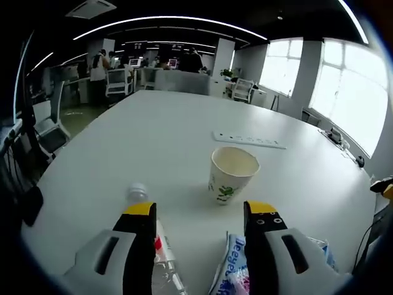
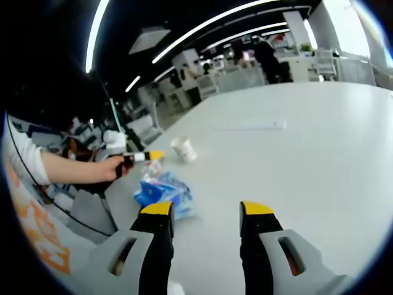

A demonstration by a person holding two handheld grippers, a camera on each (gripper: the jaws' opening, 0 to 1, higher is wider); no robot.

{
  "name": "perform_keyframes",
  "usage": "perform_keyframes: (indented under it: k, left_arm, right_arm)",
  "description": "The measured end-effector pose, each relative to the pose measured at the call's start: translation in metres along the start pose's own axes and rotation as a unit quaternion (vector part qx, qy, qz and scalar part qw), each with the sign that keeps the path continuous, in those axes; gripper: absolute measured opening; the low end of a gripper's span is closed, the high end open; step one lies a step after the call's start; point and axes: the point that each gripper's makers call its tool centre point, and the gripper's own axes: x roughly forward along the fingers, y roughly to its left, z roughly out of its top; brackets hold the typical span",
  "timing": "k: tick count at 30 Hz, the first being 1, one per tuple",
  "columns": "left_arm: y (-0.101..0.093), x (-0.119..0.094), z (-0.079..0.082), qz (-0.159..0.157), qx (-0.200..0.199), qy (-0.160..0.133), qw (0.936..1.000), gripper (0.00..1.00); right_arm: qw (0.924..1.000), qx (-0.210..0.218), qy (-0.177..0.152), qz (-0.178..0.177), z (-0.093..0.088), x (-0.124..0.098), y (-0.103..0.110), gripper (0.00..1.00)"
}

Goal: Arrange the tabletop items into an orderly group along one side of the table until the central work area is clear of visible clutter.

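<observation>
A paper cup (image 1: 230, 174) with a green print stands upright on the white table (image 1: 184, 129), just beyond my left gripper (image 1: 201, 212), which is open. A clear plastic bottle (image 1: 153, 236) with a white cap lies under the left jaw. A blue snack packet (image 1: 236, 270) lies between the jaws. In the right gripper view my right gripper (image 2: 207, 212) hangs open over bare table. Farther left lie the blue packet (image 2: 163, 192) and the cup (image 2: 184, 149), with a person's hand holding the left gripper (image 2: 144, 157) above the packet.
A white power strip (image 1: 249, 140) lies across the table beyond the cup, also seen as the power strip (image 2: 252, 125). Office chairs (image 1: 52, 132) stand at the table's left edge. Desks and people are far back in the room. Windows line the right.
</observation>
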Motion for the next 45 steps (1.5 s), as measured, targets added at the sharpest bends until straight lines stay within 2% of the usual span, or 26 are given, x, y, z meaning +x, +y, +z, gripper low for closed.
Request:
perform_keyframes:
  k: [3,6,12,29,34,37,40,45]
  left_arm:
    - [0.007,-0.004,-0.001,0.017,0.002,0.001,0.9999,0.55]
    - [0.023,-0.010,-0.003,0.053,-0.002,-0.006,0.9986,0.54]
    - [0.039,-0.019,-0.012,0.081,-0.017,-0.001,0.9966,0.54]
    - [0.048,-0.022,-0.028,0.106,-0.035,0.020,0.9936,0.53]
    - [0.055,-0.018,-0.035,0.107,-0.054,0.031,0.9922,0.54]
    - [0.060,-0.015,-0.044,0.117,-0.066,0.050,0.9897,0.57]
    - [0.061,-0.013,-0.048,0.120,-0.080,0.052,0.9881,0.57]
    - [0.059,-0.007,-0.053,0.120,-0.077,0.062,0.9878,0.57]
  right_arm:
    - [1.0000,0.002,-0.001,-0.004,0.000,-0.001,-0.001,0.41]
    - [1.0000,0.008,-0.001,-0.005,-0.001,-0.001,-0.002,0.41]
    - [0.9999,0.012,0.000,-0.005,-0.002,-0.001,-0.002,0.40]
    - [0.9998,0.020,0.005,-0.008,-0.005,-0.002,-0.004,0.39]
    - [0.9995,0.029,0.006,-0.014,-0.008,-0.003,-0.008,0.39]
    - [0.9992,0.035,0.008,-0.016,-0.009,-0.003,-0.008,0.38]
    - [0.9991,0.037,0.010,-0.016,-0.009,-0.001,-0.007,0.38]
    - [0.9992,0.035,0.015,-0.011,-0.009,0.002,-0.003,0.38]
